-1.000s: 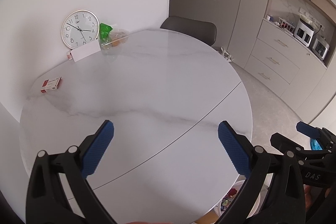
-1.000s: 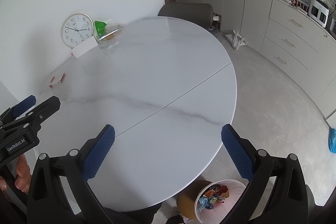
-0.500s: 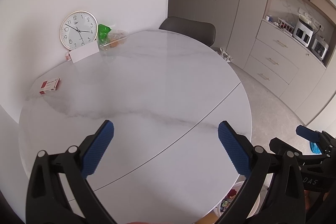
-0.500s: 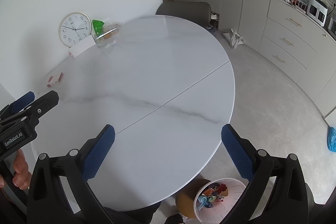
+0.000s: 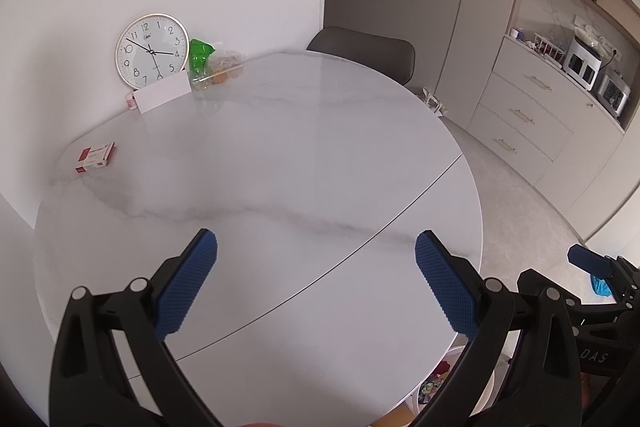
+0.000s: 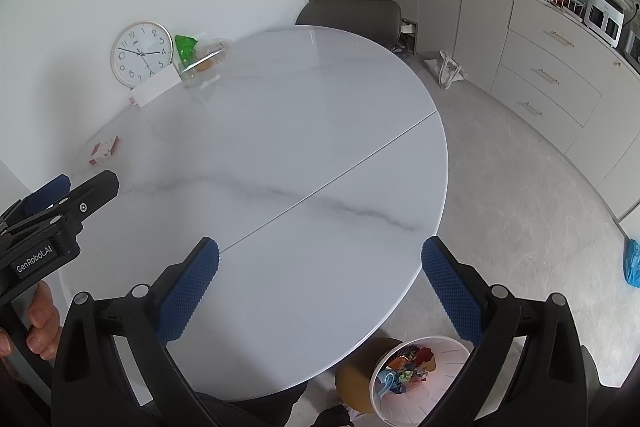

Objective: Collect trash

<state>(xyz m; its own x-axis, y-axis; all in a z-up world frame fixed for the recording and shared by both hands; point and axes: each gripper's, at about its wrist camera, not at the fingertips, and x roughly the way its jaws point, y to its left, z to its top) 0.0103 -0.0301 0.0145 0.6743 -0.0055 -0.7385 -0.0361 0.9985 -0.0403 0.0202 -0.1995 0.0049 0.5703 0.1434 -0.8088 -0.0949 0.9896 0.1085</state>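
A round table stands against the wall, with a seam running across it from near left to far right. At its far left edge a clock leans on the wall, a card propped before it and a bag just to its right. A small box lies on the left side, well apart from them. A chair stands behind the table. On the floor beneath the near right edge sits a bin with scraps in it

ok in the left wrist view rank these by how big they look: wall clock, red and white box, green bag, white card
1. wall clock
2. white card
3. red and white box and green bag: too alike to rank, and the box lies nearer the camera, so its true size is unsure.
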